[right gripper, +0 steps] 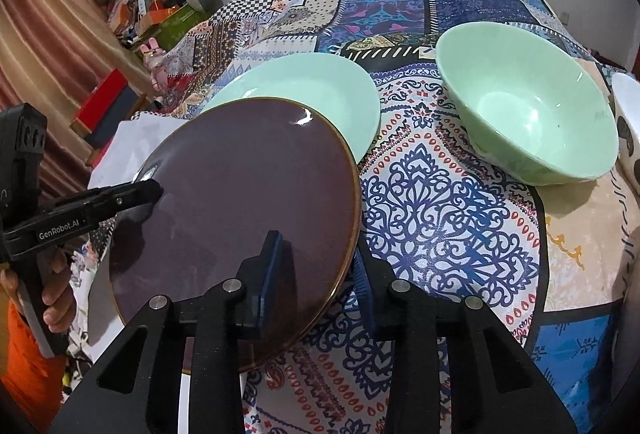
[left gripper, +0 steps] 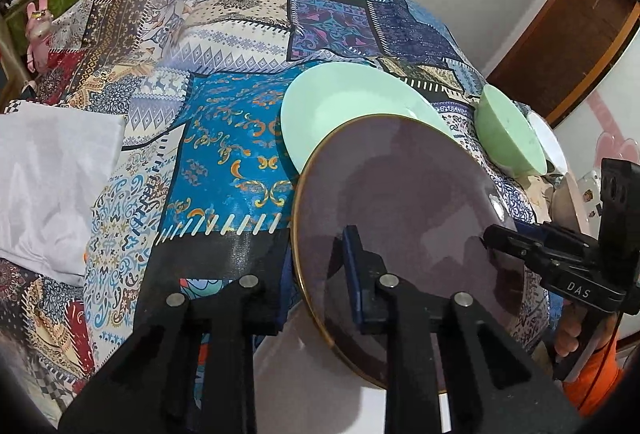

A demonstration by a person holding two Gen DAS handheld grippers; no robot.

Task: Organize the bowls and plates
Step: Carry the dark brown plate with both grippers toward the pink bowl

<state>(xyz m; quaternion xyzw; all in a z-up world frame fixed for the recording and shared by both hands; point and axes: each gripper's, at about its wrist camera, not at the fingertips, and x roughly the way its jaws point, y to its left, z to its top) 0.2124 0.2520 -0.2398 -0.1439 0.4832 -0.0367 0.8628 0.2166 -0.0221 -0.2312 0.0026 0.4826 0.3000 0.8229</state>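
Both tongs clamped on one brown plate (left gripper: 400, 194), gold-edged, tilted, its far edge over the rim of a mint plate (left gripper: 340, 102).

Left tongs (left gripper: 316, 270): one blue pad (left gripper: 354, 274) flat on the brown plate's top face, the other finger below and mostly hidden by the rim; near-left edge of the plate pinched between them. Right tongs (right gripper: 320, 266): inner pad (right gripper: 272, 258) on the top face, outer finger (right gripper: 362, 278) under the near-right edge; plate gripped there too. Each tool also seen from the other's camera, tip pressed onto the plate's side rim, with a hand (right gripper: 56, 298) and orange sleeve (right gripper: 28, 366) behind the left one.

Near part of the brown plate out past the counter edge, above pale floor in the left view.

Mint plate lying flat on the patchwork cloth (left gripper: 224, 138) that covers the counter, just beyond the brown one. Green bowl (right gripper: 528, 114) upright on the cloth, well to the right of both plates, apart from them. Edge of a white dish (right gripper: 628, 122) beside the bowl, touching or not cannot be told. White fabric (left gripper: 52, 186) on the cloth's left side. Pink rabbit toy (left gripper: 38, 30) and a heap of boxes (right gripper: 160, 14) past the far-left corner; striped curtain (right gripper: 44, 34) behind.
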